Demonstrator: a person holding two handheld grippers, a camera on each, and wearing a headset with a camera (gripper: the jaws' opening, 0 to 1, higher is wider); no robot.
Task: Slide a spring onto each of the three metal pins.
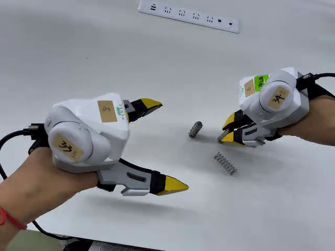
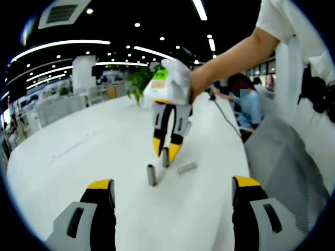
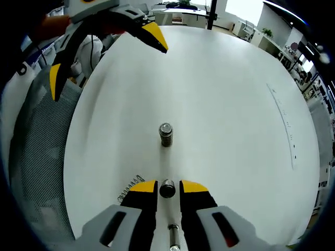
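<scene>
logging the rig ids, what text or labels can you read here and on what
Nothing reads clearly.
On the left gripper: two tan labels, handwriting illegible; green print too small.
On the right gripper: two tan stickers and a green sticker, all blurred.
On the power strip: no readable marking.

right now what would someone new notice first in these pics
The right claw, pinched on a small metal pin at mid-right of the white table. Just left of it a second pin stands wearing a spring, and a loose spring lies nearer the viewer. The left claw hangs wide open at lower left.
</scene>
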